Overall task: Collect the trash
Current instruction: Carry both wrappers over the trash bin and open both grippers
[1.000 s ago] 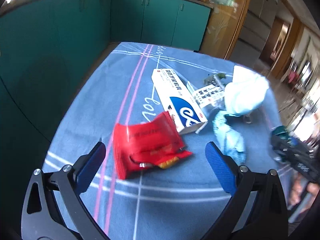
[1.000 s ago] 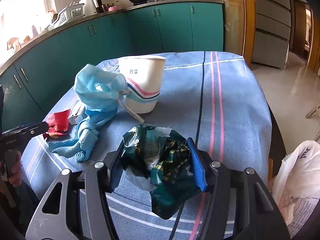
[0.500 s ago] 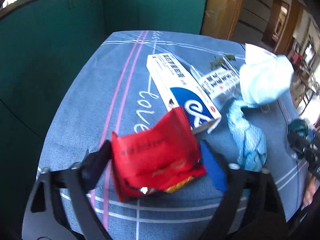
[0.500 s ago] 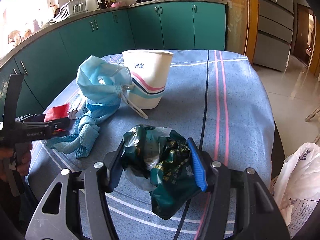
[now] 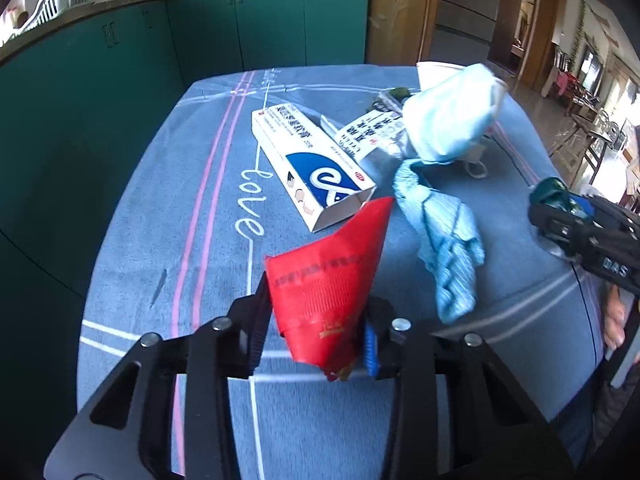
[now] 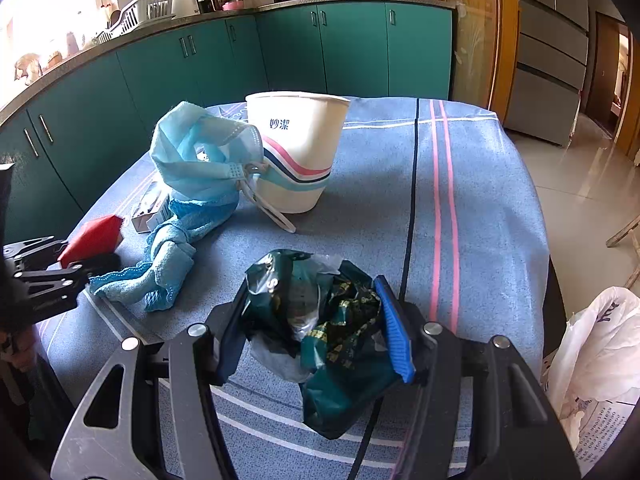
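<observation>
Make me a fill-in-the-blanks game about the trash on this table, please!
1. The left gripper is shut on a wrapper whose colour is ____.
2. The right gripper is squeezing a crumpled bag that is dark ____.
3. The blue face mask leans against a white paper ____.
4. The word stitched on the tablecloth is ____.

Missing words: red; green; cup; love

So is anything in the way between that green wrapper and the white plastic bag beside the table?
Nothing visible: the right gripper holds the crumpled green wrapper, and only bare blue tablecloth separates it from the white plastic bag.
</observation>
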The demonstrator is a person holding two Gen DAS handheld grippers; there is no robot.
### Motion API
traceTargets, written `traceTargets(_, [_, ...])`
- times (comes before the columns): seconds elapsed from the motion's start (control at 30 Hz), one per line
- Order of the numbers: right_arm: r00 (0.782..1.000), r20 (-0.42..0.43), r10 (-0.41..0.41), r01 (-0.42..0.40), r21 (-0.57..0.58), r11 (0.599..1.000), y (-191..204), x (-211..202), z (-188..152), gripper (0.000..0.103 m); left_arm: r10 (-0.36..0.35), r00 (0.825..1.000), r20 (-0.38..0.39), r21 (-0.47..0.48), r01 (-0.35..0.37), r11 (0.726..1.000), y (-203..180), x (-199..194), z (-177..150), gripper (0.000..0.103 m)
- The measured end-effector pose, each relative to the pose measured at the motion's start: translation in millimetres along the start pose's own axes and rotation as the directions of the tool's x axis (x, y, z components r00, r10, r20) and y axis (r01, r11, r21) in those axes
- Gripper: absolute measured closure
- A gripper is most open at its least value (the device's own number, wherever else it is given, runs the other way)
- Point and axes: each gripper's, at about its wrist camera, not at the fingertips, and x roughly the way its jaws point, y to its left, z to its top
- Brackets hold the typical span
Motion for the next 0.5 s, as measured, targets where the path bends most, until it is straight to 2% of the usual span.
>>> traceTargets(0.27, [1.000,0.002,-0.001,0.001,-0.005,1.000,1.1,-0.5,-0.1,0.045,0.029,0.995,0.092,0.048,-0.034,0.998,-6.3,-34.8,3.1,0.065])
traceTargets(0.5, [1.000,0.006,-0.009,0.009,-0.004,1.000,2.0,-2.3,-0.2,0.045,0.019,0.989,0.148,0.063,-0.029,0.998,-14.3,-58.0,5.0,0.065])
